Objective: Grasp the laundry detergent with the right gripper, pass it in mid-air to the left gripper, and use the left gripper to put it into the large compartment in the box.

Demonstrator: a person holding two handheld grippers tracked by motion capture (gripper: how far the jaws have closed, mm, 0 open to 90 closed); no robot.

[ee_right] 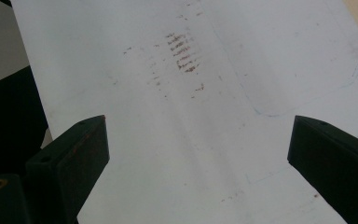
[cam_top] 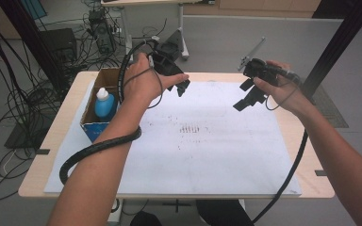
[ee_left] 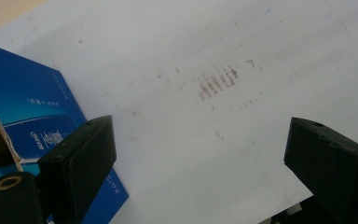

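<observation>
- The blue bottle (cam_top: 104, 102) stands in the box (cam_top: 100, 80) at the table's (cam_top: 306, 181) left edge, not yet taken.
- Left gripper (cam_top: 183, 87) hovers near it, jaws apart, empty.
- Right gripper (cam_top: 246, 95) is released too.

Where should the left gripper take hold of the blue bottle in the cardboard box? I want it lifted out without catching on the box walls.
Probably at the white cap and neck of the blue bottle, coming straight down from above. It stands upright in the open-topped box, whose walls block the body from the sides; only the top is free. The left gripper is open and close by, beside the box.
</observation>
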